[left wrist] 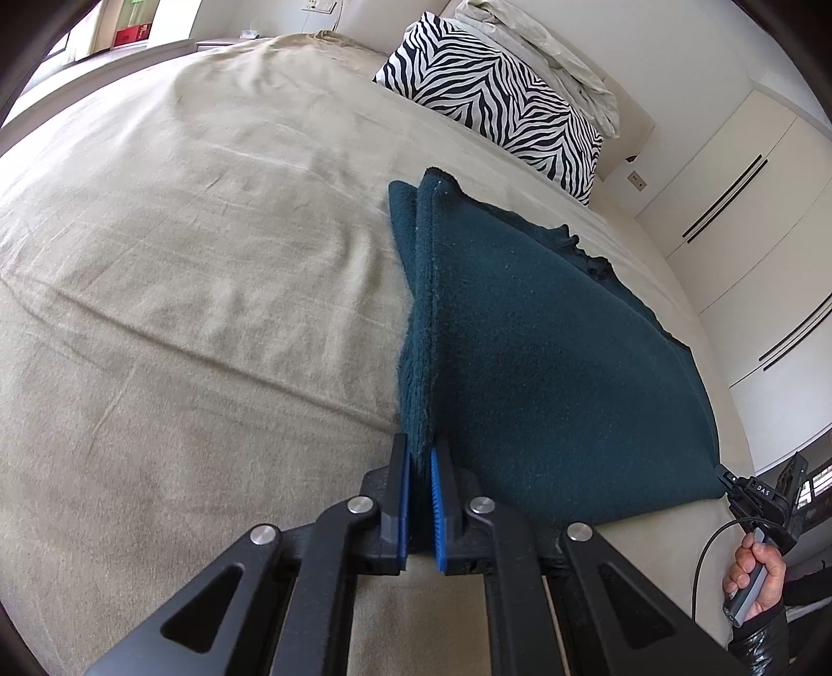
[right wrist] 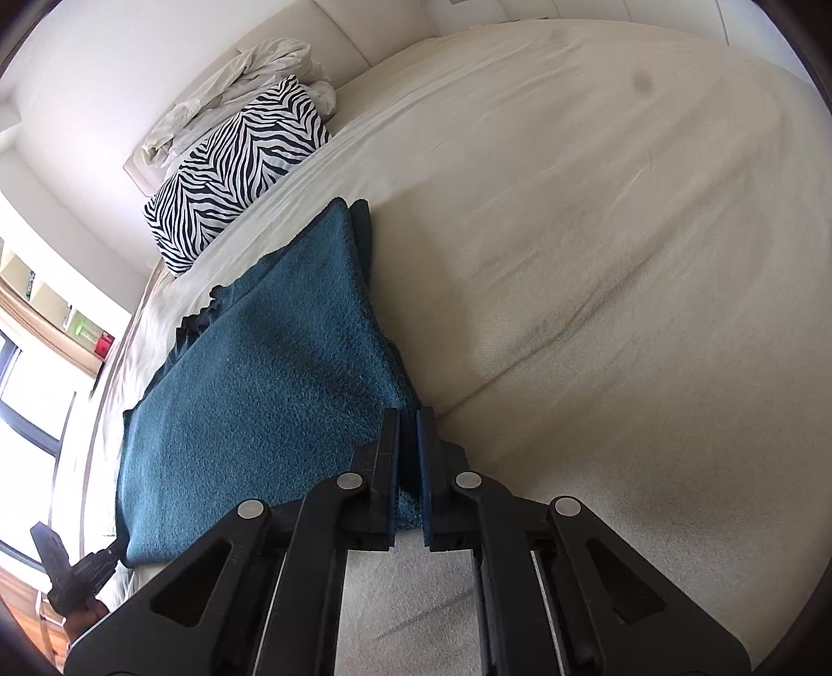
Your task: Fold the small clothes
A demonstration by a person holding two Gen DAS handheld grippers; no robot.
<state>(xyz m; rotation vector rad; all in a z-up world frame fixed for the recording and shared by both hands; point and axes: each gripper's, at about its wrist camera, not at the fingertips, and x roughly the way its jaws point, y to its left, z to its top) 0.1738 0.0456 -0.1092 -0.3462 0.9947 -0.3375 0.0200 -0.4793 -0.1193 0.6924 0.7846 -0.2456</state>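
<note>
A dark teal fleecy cloth [left wrist: 546, 338] lies folded on the beige bed [left wrist: 182, 260]. My left gripper [left wrist: 420, 457] is shut on one near corner of it, the fabric pinched between the blue pads. My right gripper [right wrist: 408, 416] is shut on the other near corner of the same cloth [right wrist: 270, 374]. The right gripper also shows in the left wrist view [left wrist: 728, 481] at the cloth's right corner, held by a hand. The left gripper shows in the right wrist view [right wrist: 112, 559] at the cloth's lower left corner. The near edge is stretched between both grippers, slightly raised.
A zebra-print pillow [left wrist: 494, 99] and a crumpled white duvet [left wrist: 546, 41] lie at the head of the bed. White wardrobe doors [left wrist: 754, 208] stand beyond the bed's right side. A window [right wrist: 26, 390] is at the left in the right wrist view.
</note>
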